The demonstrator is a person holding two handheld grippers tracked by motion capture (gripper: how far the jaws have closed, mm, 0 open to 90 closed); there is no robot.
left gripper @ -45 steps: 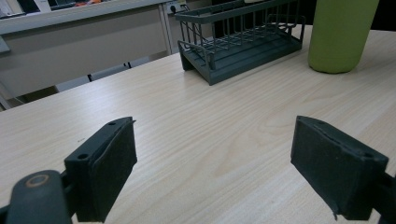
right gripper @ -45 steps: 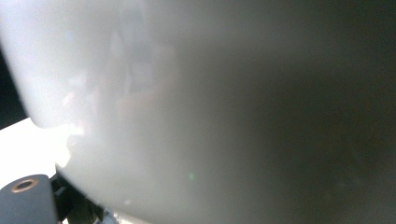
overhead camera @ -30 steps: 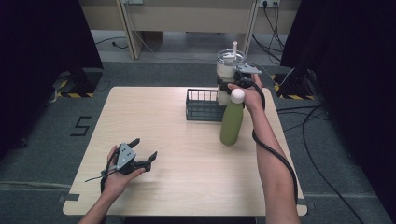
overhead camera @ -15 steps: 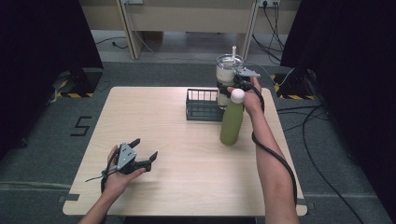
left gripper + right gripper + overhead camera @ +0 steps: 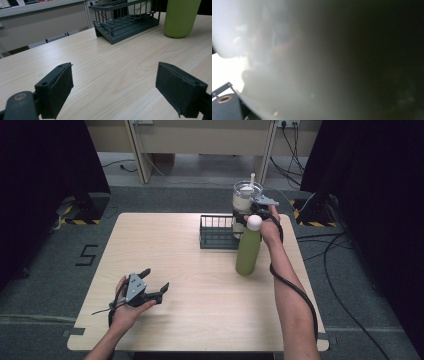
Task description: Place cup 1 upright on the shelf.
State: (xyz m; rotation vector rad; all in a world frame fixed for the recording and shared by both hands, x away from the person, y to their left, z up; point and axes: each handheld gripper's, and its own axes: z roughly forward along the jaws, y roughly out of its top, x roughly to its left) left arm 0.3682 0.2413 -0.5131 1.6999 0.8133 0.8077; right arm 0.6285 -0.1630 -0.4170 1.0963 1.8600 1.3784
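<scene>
A pale wooden desk [image 5: 200,270] stands on grey carpet. By its far right edge, the right tongs [image 5: 252,210] grip a clear tumbler [image 5: 243,200] over the wire rack [image 5: 217,232], apparently to seat or lift it. A green bottle [image 5: 248,251] stands just beside. The left tongs [image 5: 150,290] rest wide, idle, near the front-left corner.

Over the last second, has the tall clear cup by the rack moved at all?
Yes. The clear cup, with the right gripper at it, has drifted slightly right, toward the dark wire rack's far right end.
</scene>
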